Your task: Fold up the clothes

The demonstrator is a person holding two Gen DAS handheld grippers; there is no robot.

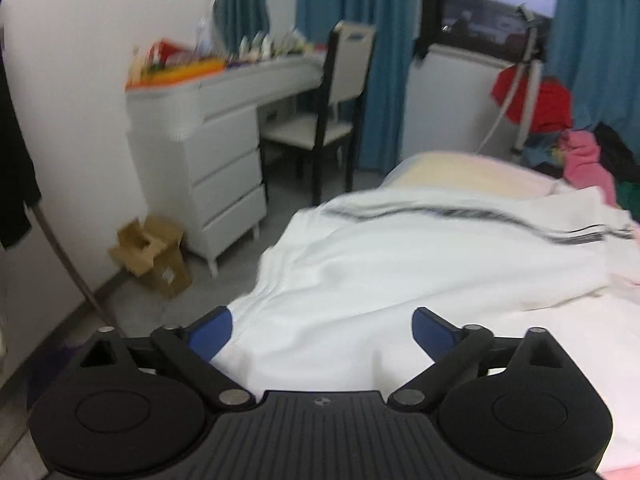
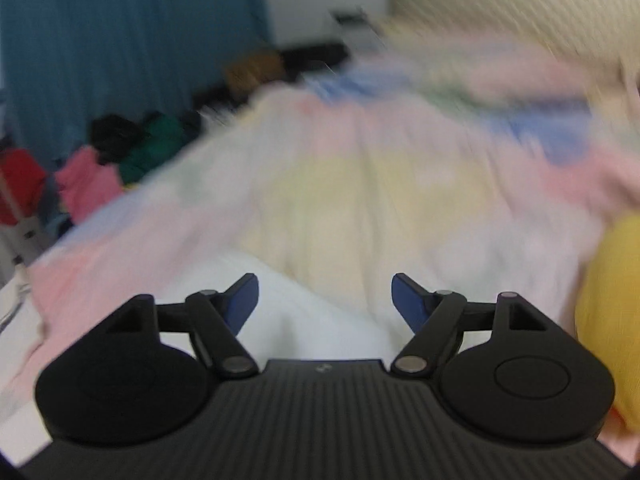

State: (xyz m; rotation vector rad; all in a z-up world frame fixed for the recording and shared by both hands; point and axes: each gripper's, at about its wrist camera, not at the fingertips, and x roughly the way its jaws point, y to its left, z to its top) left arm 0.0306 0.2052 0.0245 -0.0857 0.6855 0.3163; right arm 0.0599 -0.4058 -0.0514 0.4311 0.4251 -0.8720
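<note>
Both cameras sat low and close over the bed [image 1: 472,168]. The left wrist view faced its foot, toward the dresser [image 1: 208,152]; the right wrist view, blurred, faced its headboard [image 2: 520,8]. Both showed the white garment [image 1: 400,272].

My left gripper [image 1: 322,330] is matte black plastic: a ribbed centre plate with a small round emblem, flanked by two rounded housings, each with a raised disc and a triangular cut-out. Black link bars run forward from silver pivot pins at the plate's corners to smaller pins by the fingers [image 1: 210,334], which carry blue pads. My right gripper [image 2: 325,306] looks the same: ribbed plate, emblem, twin housings, silver pins, blue-padded fingers [image 2: 240,304].
</note>
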